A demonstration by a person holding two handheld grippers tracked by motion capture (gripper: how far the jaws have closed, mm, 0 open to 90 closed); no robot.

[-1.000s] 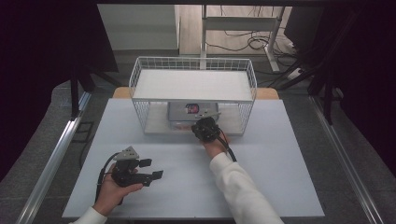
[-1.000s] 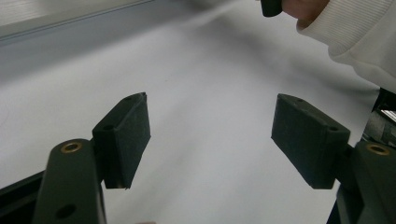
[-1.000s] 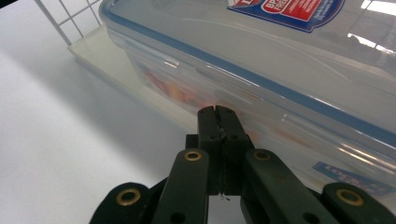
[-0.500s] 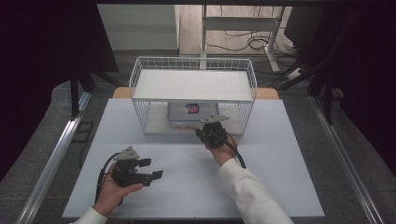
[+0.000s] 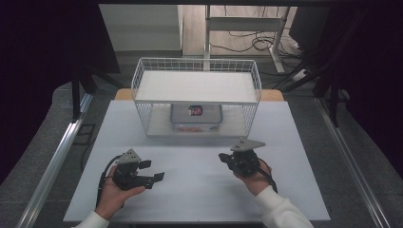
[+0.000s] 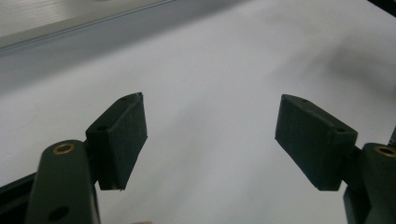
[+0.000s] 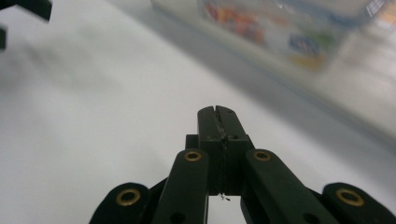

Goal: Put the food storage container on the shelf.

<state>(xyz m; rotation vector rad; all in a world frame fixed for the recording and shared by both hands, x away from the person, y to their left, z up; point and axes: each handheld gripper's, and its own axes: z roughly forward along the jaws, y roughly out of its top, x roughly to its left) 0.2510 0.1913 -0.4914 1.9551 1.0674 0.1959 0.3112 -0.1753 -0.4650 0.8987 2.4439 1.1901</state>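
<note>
Jaws wide on left gripper (image 6: 210, 135), right gripper (image 7: 218, 112) closed (empty)

The tabletop (image 5: 199, 190) is plain white. The wire basket (image 5: 197, 97) on it is white too, a fine grid of thin wires. Inside sits a clear box (image 5: 196, 116) with a red and dark label and blurred orange, blue and green print. Both grippers (image 5: 142, 175) (image 5: 227, 159) are black with brass-coloured rivets and grey top plates. The sleeve (image 5: 280, 211) is white.
</note>
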